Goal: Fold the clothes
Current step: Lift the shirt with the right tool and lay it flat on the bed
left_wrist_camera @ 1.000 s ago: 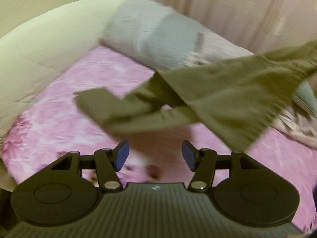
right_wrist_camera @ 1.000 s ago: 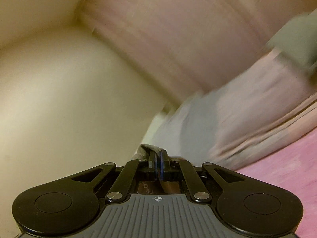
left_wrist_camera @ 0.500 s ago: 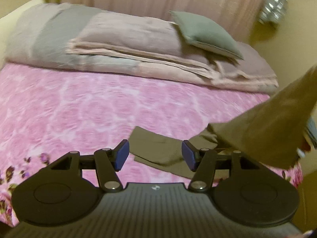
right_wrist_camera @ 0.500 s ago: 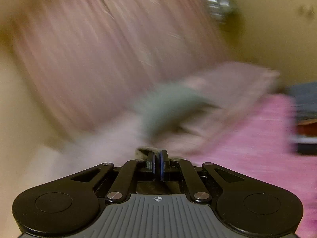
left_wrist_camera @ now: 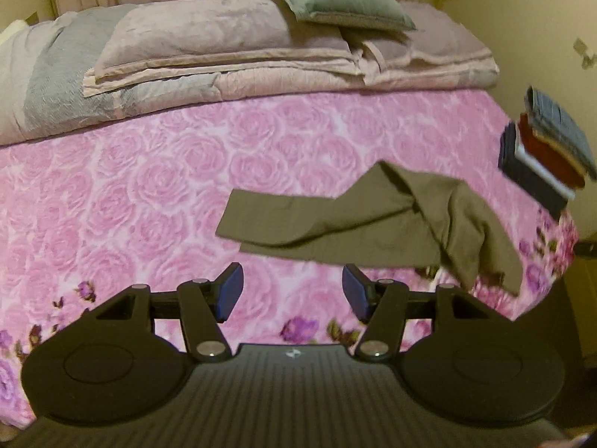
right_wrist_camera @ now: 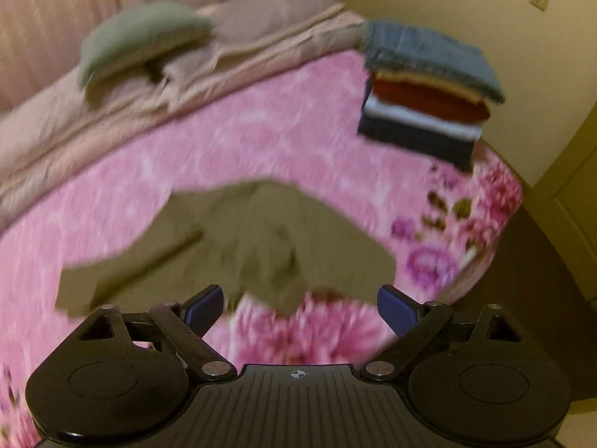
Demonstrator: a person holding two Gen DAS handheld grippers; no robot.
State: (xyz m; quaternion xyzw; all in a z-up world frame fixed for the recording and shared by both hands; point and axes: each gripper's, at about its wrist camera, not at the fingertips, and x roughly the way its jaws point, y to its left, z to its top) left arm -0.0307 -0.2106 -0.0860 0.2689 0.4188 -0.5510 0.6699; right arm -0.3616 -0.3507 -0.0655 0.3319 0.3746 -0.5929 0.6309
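A pink rose-patterned bedspread [left_wrist_camera: 149, 171] stretches ahead of both tongs and fills most of each view. Folded quilts [left_wrist_camera: 231, 56] lie along its far side, well beyond the tongs, with a grey-green pillow [left_wrist_camera: 335, 0] resting on top of them. An olive-green garment [left_wrist_camera: 358, 220] lies crumpled on the bedspread just beyond the left gripper [left_wrist_camera: 293, 296], reaching off to its right; it also lies just ahead of the right gripper [right_wrist_camera: 298, 308], though blurred there. A stack of folded clothes [right_wrist_camera: 429, 89] sits further ahead and to the right of the right gripper. The left gripper's jaws stand wide with nothing between them. The right gripper's jaws are opening, wide apart, nothing gripped.
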